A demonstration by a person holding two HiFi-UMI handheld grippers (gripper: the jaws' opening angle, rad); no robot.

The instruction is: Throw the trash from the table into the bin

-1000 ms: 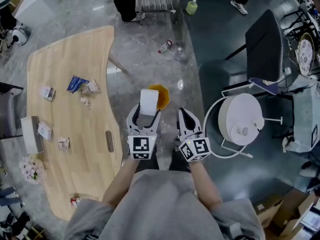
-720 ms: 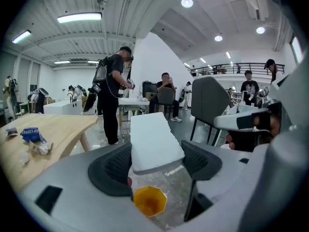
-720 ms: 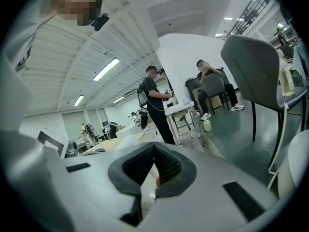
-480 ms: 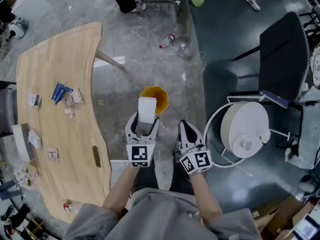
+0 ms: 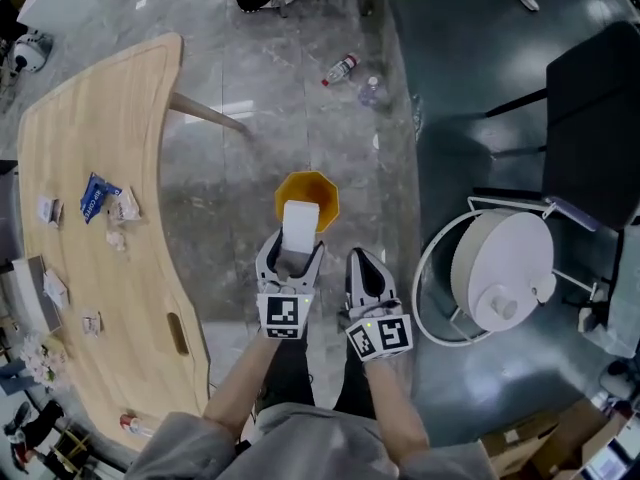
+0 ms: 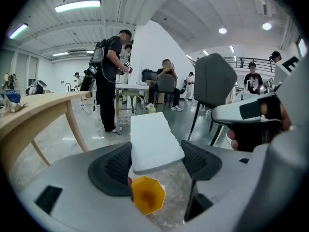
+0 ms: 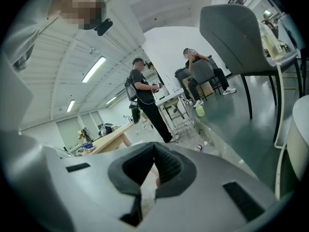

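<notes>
**White box over the bin's near rim**

White box (image 5: pixel 300 224) is clamped in the left gripper (image 5: pixel 296 252). The jaws are spread only as wide as the box and press on its two long sides. In the head view the box overlaps the near rim of the orange bin (image 5: pixel 310 186), which stands on the grey floor ahead of the person. In the left gripper view the white box (image 6: pixel 153 141) juts forward out of the left gripper (image 6: pixel 157 164). The orange bin (image 6: pixel 147 195) shows its open mouth directly below the box, between the dark pads. Box and bin do not touch.

The right gripper (image 5: pixel 366 266) hangs just beside the bin, on the person's right and nearer the person than the bin. In its own view the right gripper (image 7: pixel 154 150) has its jaws pressed together at the tips and grips nothing.

To the left of the bin, well apart from it, lies the wooden table (image 5: pixel 130 118). More trash lies on it, toward the side far from the bin: a blue packet (image 5: pixel 95 196) with a small wrapper (image 5: pixel 125 206) touching it, and a crumpled scrap (image 5: pixel 115 238) near them.

On the floor beyond the bin, away from the person, lie a red-capped bottle (image 5: pixel 342 69) and a clear bottle (image 5: pixel 370 91), near each other. To the right of the bin stands a white round unit (image 5: pixel 505 268) inside a wire ring, with a black chair (image 5: pixel 595 118) beyond it.
</notes>
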